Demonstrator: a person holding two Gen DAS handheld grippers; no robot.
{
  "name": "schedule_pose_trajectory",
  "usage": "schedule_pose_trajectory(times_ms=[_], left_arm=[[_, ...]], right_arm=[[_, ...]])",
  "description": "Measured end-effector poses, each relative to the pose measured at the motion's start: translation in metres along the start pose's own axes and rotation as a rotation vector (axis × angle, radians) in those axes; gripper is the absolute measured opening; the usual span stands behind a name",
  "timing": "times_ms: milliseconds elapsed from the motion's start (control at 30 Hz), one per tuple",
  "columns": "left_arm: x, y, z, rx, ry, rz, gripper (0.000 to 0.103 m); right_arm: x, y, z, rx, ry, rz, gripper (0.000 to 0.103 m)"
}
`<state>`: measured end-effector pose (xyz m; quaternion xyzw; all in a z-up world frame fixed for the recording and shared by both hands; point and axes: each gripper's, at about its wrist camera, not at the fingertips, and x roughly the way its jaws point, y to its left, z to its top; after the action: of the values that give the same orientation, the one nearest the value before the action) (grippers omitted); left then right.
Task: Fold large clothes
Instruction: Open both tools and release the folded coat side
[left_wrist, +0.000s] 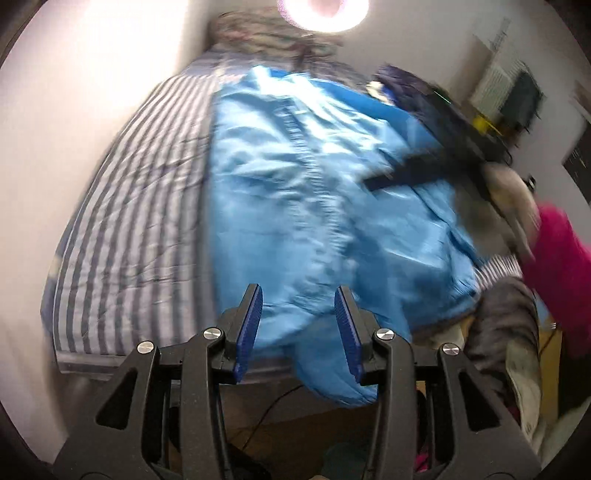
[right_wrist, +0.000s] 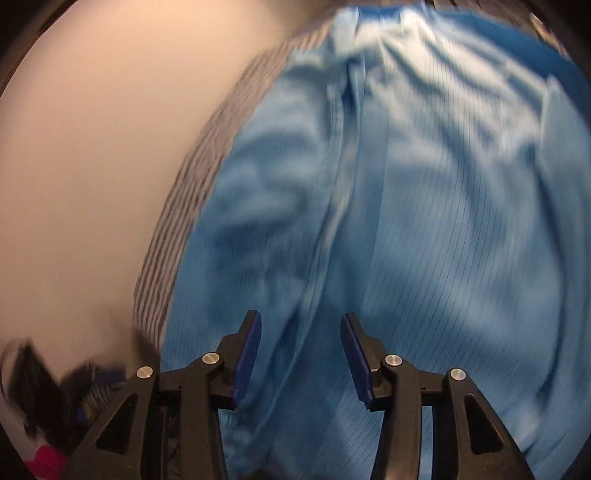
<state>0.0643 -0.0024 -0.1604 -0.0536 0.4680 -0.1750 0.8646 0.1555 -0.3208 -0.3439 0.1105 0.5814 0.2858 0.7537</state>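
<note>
A large light-blue garment (left_wrist: 317, 184) with a central zip seam lies spread along a bed with a grey-and-white striped sheet (left_wrist: 140, 206). Its near end hangs over the bed's front edge. My left gripper (left_wrist: 298, 297) is open above that near end, with blue pads and nothing between them. My right gripper shows blurred in the left wrist view (left_wrist: 424, 170) over the garment's right side. In the right wrist view the garment (right_wrist: 406, 206) fills the frame. My right gripper (right_wrist: 301, 323) is open just above the fabric near the seam, holding nothing.
A white wall (left_wrist: 92, 92) runs along the bed's left side. Crumpled bedding (left_wrist: 273, 33) lies at the far end, dark clothes (left_wrist: 406, 85) at the far right. A person's pink sleeve (left_wrist: 561, 266) and grey fabric (left_wrist: 506, 325) are at the right. A bright lamp (left_wrist: 321, 11) shines above.
</note>
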Motion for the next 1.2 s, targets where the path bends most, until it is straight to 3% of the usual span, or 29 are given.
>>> schedule_pose_trajectory(times_ms=[67, 167, 300, 433, 467, 500, 533, 600, 667, 800, 933, 1000, 1100, 1133, 1200], left_arm=[[0.012, 0.013, 0.003, -0.069, 0.009, -0.012, 0.041], [0.028, 0.012, 0.002, -0.121, 0.040, -0.099, 0.041], [0.058, -0.038, 0.000, 0.076, 0.088, -0.065, 0.042], [0.099, -0.065, -0.010, 0.230, 0.170, 0.048, 0.047], [0.107, -0.065, -0.012, 0.241, 0.188, 0.058, 0.042], [0.111, -0.063, -0.012, 0.235, 0.194, 0.054, 0.023], [0.111, -0.060, -0.010, 0.216, 0.194, 0.036, 0.011], [0.104, -0.053, -0.004, 0.181, 0.180, 0.008, 0.008], [0.091, -0.046, 0.005, 0.160, 0.154, -0.013, 0.008], [0.060, -0.027, 0.025, 0.111, 0.109, -0.068, 0.007], [0.038, -0.011, 0.045, 0.072, 0.070, -0.078, 0.007], [0.037, -0.010, 0.047, 0.064, 0.065, -0.076, 0.007], [0.046, -0.017, 0.039, 0.071, 0.098, -0.105, 0.007], [0.053, -0.023, 0.035, 0.085, 0.118, -0.120, 0.007], [0.073, -0.037, 0.024, 0.121, 0.171, -0.129, 0.008]], right_arm=[[0.011, -0.002, -0.021, 0.046, 0.017, 0.033, 0.048], [0.023, -0.008, -0.041, 0.101, 0.029, 0.062, 0.047], [0.023, -0.015, -0.061, 0.143, 0.036, 0.089, 0.044], [0.018, -0.015, -0.078, 0.143, 0.050, 0.110, 0.041], [0.018, -0.015, -0.083, 0.145, 0.054, 0.115, 0.041], [0.018, -0.016, -0.086, 0.144, 0.060, 0.123, 0.041], [0.020, -0.015, -0.090, 0.143, 0.071, 0.136, 0.038], [0.026, -0.013, -0.096, 0.137, 0.090, 0.150, 0.030], [0.033, -0.007, -0.102, 0.134, 0.104, 0.178, 0.015], [0.045, 0.005, -0.106, 0.173, 0.114, 0.297, 0.007], [0.061, 0.017, -0.106, 0.272, 0.095, 0.461, 0.006], [0.068, 0.028, -0.109, 0.259, 0.092, 0.433, 0.006], [0.070, 0.034, -0.119, 0.221, 0.115, 0.370, 0.014], [0.067, 0.034, -0.123, 0.205, 0.122, 0.355, 0.025], [0.051, 0.035, -0.129, 0.148, 0.099, 0.305, 0.032]])
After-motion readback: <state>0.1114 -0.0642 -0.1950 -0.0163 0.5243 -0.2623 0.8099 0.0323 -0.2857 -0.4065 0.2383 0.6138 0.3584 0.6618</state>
